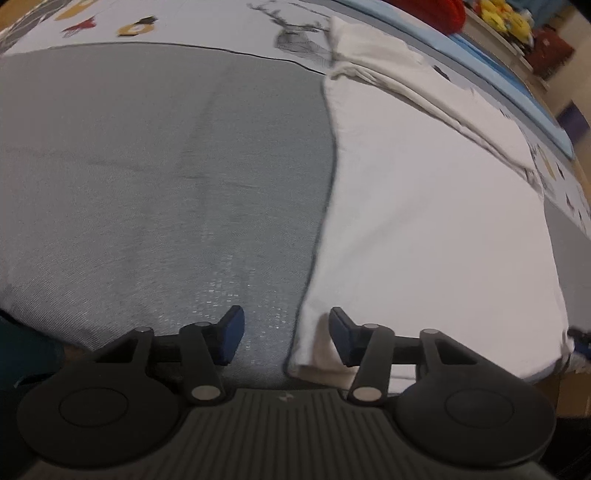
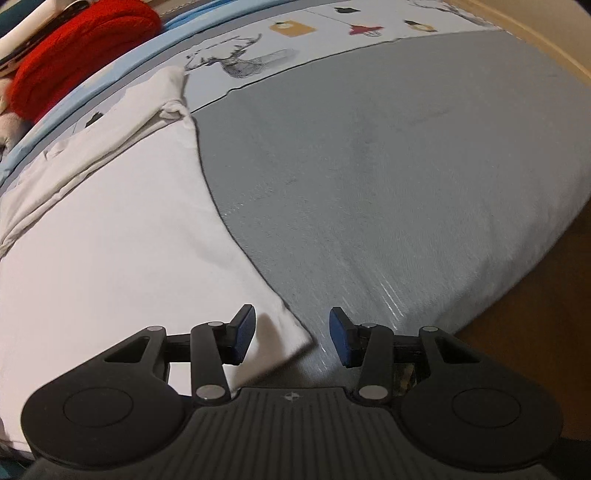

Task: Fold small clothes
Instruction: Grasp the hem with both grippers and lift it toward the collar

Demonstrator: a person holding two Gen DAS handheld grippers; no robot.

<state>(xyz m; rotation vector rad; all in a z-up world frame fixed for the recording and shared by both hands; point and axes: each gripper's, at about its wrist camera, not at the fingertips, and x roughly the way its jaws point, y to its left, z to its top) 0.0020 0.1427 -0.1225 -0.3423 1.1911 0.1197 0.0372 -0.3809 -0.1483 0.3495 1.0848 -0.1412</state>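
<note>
A white garment [image 1: 424,221] lies flat on a grey cloth [image 1: 166,184], with a folded sleeve part along its far side. In the left wrist view its left edge runs down to a near corner between the fingers of my left gripper [image 1: 286,338], which is open; one pad hangs over the grey cloth, the other over the white fabric. In the right wrist view the garment [image 2: 110,240] fills the left side. Its other near corner sits between the fingers of my right gripper [image 2: 291,336], also open. Neither gripper's pads press the fabric.
Beyond the grey cloth [image 2: 406,166] is a pale sheet with a deer print [image 2: 240,62] and small coloured figures. A red knitted item [image 2: 74,37] and a blue strip lie at the far edge. Yellow toys [image 1: 506,18] sit behind. The surface drops off to a wooden floor [image 2: 535,332].
</note>
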